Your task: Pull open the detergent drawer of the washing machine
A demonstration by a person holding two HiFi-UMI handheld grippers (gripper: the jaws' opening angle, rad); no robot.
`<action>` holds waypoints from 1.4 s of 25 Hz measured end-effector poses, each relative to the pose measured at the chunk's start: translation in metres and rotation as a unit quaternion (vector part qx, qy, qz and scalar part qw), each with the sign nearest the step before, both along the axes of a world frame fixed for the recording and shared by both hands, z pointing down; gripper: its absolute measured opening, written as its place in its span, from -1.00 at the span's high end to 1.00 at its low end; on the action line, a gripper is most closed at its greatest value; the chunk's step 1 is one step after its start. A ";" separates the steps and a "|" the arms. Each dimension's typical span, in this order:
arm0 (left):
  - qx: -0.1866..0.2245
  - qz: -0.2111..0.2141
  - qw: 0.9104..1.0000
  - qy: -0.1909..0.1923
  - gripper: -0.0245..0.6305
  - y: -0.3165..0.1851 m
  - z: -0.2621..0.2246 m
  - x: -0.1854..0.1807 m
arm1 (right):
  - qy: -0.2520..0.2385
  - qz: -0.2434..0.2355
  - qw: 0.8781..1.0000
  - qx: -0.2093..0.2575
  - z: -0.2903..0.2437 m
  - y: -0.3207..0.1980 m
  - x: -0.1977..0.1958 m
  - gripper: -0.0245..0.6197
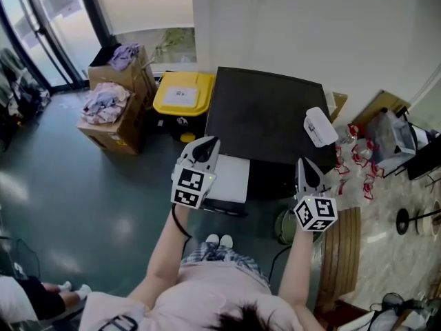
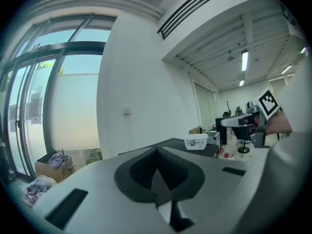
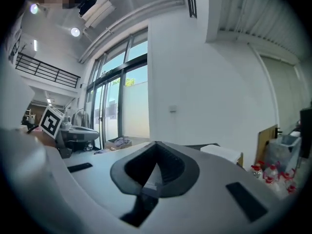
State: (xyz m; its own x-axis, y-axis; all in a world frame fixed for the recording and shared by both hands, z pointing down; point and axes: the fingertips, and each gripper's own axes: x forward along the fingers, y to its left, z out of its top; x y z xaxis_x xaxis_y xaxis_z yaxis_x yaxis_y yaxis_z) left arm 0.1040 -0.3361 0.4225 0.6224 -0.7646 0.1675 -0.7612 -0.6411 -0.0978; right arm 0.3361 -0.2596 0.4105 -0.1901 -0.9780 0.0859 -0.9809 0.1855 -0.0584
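Observation:
The washing machine (image 1: 265,116) shows from above as a dark flat top against the white wall. At its front left a white drawer (image 1: 231,178) sticks out toward me. My left gripper (image 1: 207,143) hovers above the drawer's left edge, shut and holding nothing. In the left gripper view its jaws (image 2: 157,152) meet in a point with only the room behind them. My right gripper (image 1: 305,163) is raised over the machine's front right corner, also shut and empty (image 3: 157,145). Both grippers point roughly level toward the wall.
A white box (image 1: 320,126) lies on the machine's right rear corner. A yellow-lidded bin (image 1: 183,92) and cardboard boxes of clothes (image 1: 114,112) stand to the left. Bottles with red labels (image 1: 355,161) and a wooden board (image 1: 341,247) are on the right.

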 end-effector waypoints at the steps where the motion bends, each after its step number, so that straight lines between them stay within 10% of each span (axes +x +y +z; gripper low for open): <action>1: 0.002 -0.004 1.000 0.010 0.85 -0.001 -0.003 0.000 | -0.005 0.012 1.000 0.007 -0.004 0.002 0.005 0.87; 35: 0.000 -0.027 0.999 0.040 0.85 -0.008 -0.001 -0.007 | 0.007 0.082 0.996 0.029 -0.010 0.006 0.043 0.88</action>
